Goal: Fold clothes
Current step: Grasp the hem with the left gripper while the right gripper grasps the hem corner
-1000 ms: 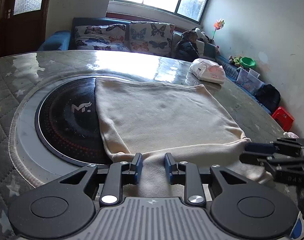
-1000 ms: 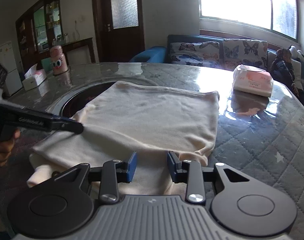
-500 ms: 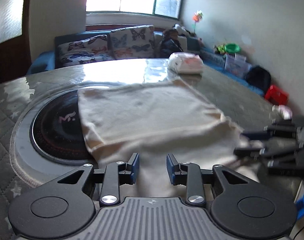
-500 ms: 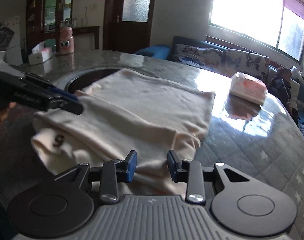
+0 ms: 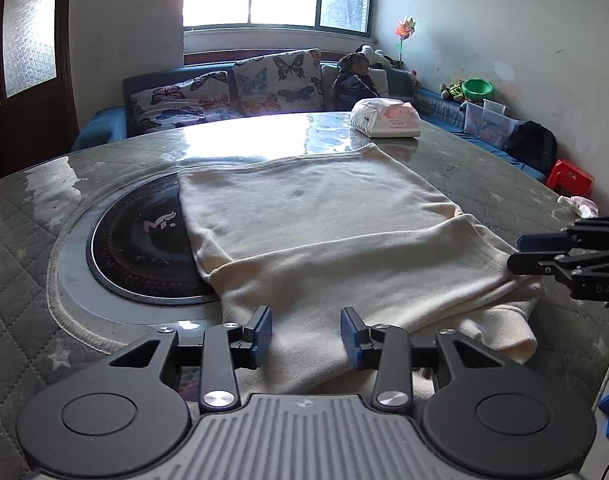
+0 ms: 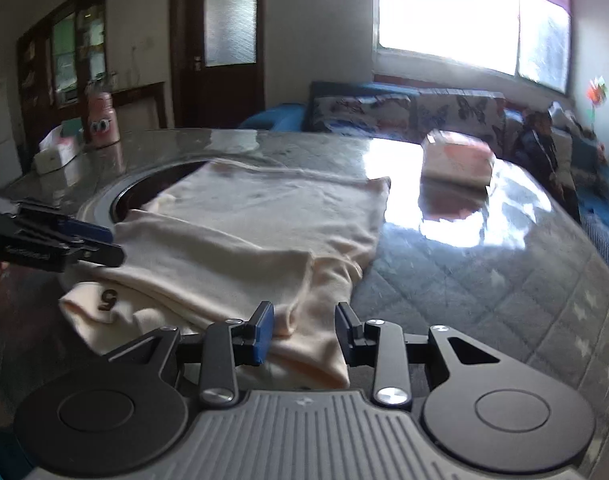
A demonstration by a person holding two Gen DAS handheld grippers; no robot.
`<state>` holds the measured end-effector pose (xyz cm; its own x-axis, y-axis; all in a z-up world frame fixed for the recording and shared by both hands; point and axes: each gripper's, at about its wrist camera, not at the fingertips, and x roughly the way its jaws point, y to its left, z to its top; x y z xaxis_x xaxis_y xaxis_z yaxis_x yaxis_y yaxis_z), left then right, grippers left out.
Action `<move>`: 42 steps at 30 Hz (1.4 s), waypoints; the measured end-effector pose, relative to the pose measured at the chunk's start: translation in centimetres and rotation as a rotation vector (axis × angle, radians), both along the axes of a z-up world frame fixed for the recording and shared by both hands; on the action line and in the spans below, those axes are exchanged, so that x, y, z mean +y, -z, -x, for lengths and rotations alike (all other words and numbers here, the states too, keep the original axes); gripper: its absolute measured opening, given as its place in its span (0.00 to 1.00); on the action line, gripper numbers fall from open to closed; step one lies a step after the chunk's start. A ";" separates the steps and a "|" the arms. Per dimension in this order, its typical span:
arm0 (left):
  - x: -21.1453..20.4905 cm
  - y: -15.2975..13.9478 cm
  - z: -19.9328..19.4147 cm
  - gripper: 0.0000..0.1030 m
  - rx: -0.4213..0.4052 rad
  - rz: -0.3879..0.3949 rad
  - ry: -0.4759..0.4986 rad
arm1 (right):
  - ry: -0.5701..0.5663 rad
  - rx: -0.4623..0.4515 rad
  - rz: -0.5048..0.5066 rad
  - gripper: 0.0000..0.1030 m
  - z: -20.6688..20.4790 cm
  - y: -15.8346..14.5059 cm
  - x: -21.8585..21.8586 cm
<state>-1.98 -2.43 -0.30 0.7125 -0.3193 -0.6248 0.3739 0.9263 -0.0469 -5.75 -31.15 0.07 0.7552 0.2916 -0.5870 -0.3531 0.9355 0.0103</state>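
The left gripper [image 5: 306, 330] hangs low over the near fold of the cream knit garment [image 5: 324, 232], its blue-padded jaws opening with cloth lying under the gap and no pad pressing it, wider apart than a second ago; the right gripper [image 6: 302, 330] holds its jaws at a middling gap over the garment's bunched corner, gripping nothing. A dark "5" [image 6: 108, 299] now shows on the turned-out flap, hidden a second ago. The garment lies folded on the grey quilted, glass-topped desk [image 5: 484, 168], partly covering the round black cooktop [image 5: 144, 248] marked "M", with the white tissue pack [image 5: 386, 118] beyond.
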 end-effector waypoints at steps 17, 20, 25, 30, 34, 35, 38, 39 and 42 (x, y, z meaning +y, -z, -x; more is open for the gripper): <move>-0.6 -1.2 6.4 0.40 -0.057 -0.078 0.244 | -0.038 0.014 -0.005 0.25 1.5 -0.3 -0.9; -0.6 -0.7 7.0 0.41 -0.069 -0.123 0.268 | -0.080 0.010 0.047 0.25 2.1 -0.9 -0.7; -0.8 -0.2 7.4 0.42 -0.095 -0.165 0.290 | -0.184 -0.003 0.159 0.26 3.7 -1.1 0.6; -1.9 0.3 7.3 0.42 -0.152 -0.224 0.310 | -0.279 -0.013 0.231 0.37 4.7 -0.8 2.1; -2.7 0.8 7.5 0.42 -0.193 -0.260 0.345 | -0.335 -0.036 0.280 0.39 5.3 -0.4 3.3; -2.8 0.9 7.6 0.42 -0.205 -0.268 0.356 | -0.347 -0.043 0.289 0.41 5.4 -0.4 3.5; -3.2 1.2 7.7 0.31 -0.233 -0.283 0.372 | -0.385 -0.060 0.321 0.42 5.6 -0.1 4.2; -3.2 1.1 7.6 0.22 -0.236 -0.278 0.373 | -0.399 -0.064 0.330 0.44 5.6 0.0 4.5; -3.0 0.7 7.0 0.11 -0.231 -0.240 0.357 | -0.424 -0.087 0.354 0.48 5.8 0.2 5.0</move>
<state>-9.03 -5.44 -1.01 0.7137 -0.4352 -0.5489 0.6455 0.7129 0.2742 -11.54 -26.12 -0.11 0.6648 0.3767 -0.6451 -0.6848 0.6523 -0.3248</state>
